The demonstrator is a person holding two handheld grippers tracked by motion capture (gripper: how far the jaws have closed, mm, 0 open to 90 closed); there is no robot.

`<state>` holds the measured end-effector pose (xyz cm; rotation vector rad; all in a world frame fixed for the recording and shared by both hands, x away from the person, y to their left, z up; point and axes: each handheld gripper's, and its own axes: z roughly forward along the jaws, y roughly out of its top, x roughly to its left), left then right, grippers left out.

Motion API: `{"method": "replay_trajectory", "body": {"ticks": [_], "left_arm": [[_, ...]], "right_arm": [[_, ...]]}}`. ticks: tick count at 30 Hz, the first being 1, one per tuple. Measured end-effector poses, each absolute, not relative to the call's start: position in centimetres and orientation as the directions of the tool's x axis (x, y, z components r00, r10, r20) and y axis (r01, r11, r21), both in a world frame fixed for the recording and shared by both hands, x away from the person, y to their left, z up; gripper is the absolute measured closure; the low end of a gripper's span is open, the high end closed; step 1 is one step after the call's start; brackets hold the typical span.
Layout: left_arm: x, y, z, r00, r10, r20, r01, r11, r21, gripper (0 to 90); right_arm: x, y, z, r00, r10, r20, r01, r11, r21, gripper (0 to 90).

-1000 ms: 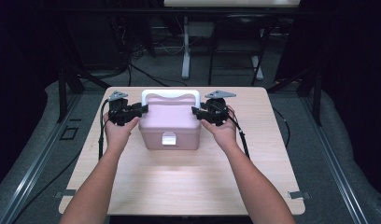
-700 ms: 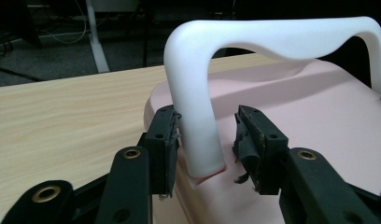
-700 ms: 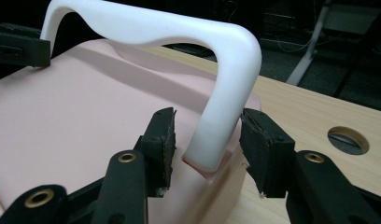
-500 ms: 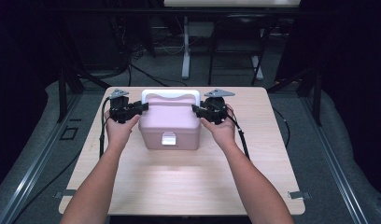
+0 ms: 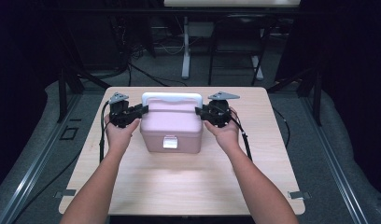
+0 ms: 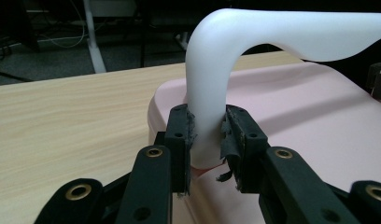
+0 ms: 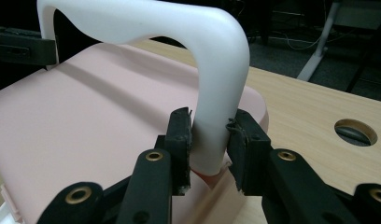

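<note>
A pink box with a white arched handle and a white front latch stands on the wooden table. My left gripper is at the handle's left end and my right gripper at its right end. In the left gripper view the pads of my left gripper press on the foot of the handle above the pink lid. My right gripper clamps the other foot of the handle in the same way. Both pairs of jaws have just been closing.
A round cable hole lies in the tabletop to the right of the box. Behind the table's far edge are a white desk leg, dark frames and cables on the floor. Bare wood stretches in front of the box.
Both hands and the box keep their places. No other difference shows from above.
</note>
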<state>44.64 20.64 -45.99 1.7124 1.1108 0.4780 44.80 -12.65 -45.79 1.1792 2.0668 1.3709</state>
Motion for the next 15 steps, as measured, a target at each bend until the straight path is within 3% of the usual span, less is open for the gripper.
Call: {"method": "replay_trajectory", "body": {"ticks": [15], "left_arm": [[40.5,20.4,-46.3,0.555,0.805,-0.211,0.446,-0.074,0.892,72.6]], "right_arm": [[41.1,-14.2,-45.7,-0.592,0.793,0.144,0.440,0.169,0.882,72.1]]}}
